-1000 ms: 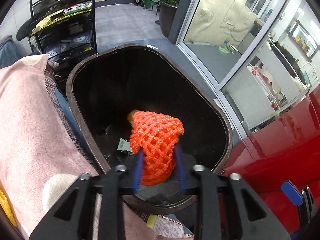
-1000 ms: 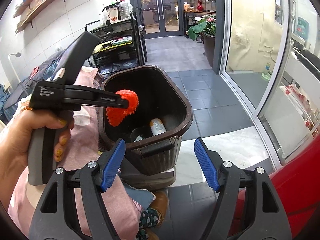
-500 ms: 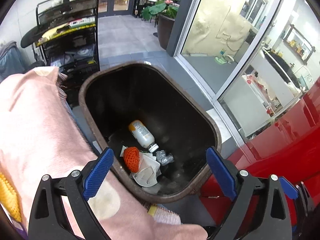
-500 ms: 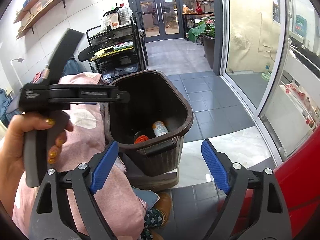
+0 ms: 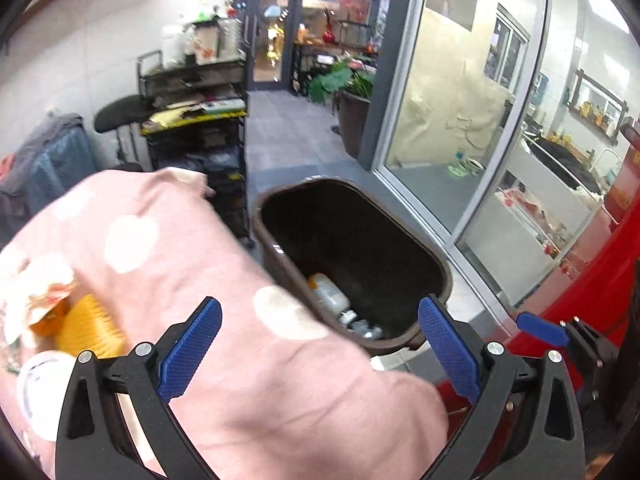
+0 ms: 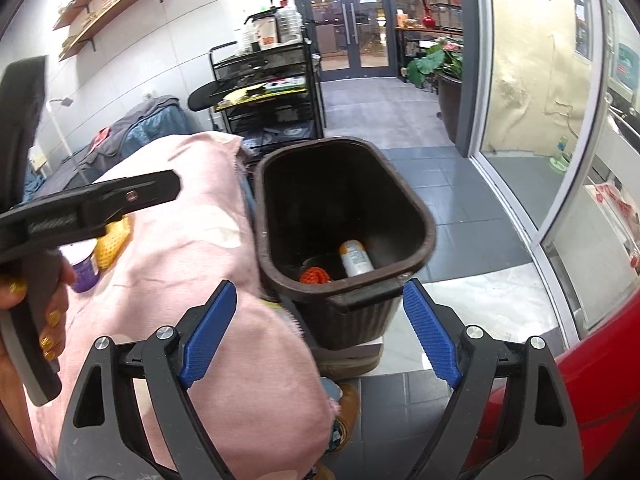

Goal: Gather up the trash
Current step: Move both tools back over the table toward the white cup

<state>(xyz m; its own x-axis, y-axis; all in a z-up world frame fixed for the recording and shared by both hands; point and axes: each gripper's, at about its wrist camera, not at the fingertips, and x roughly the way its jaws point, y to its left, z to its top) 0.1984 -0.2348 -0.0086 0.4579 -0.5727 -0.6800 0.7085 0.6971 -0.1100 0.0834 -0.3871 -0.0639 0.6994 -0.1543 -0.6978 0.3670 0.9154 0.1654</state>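
Note:
A brown trash bin [image 5: 444,264] [image 6: 424,216] stands beside a pink, white-dotted cloth [image 5: 192,264] [image 6: 180,248]. In the bin lie an orange foam net [image 6: 315,276] and a white bottle [image 6: 355,258] [image 5: 328,294]. My left gripper [image 5: 317,306] hovers over the cloth's edge, short of the bin; its jaws are opening with nothing between them. From the right wrist it shows side-on [image 6: 170,186] in a hand. My right gripper [image 6: 319,286] is open and empty before the bin's near rim. A yellow net [image 5: 90,330] [image 6: 114,240], a crumpled wrapper [image 5: 48,300] and a purple-white cup [image 6: 82,266] lie on the cloth.
A red glossy surface [image 5: 580,300] [image 6: 600,360] lies to the right. A black shelf cart [image 5: 200,120] [image 6: 272,92] stands behind the cloth. Glass panels [image 6: 520,100] line the right side, with grey tiled floor [image 6: 380,100] beyond. A brown shoe [image 6: 348,400] shows below the bin.
My left gripper opened and let go of the orange net, which dropped into the bin. It then drew back and up over the pink cloth. The right gripper's jaws spread a little wider.

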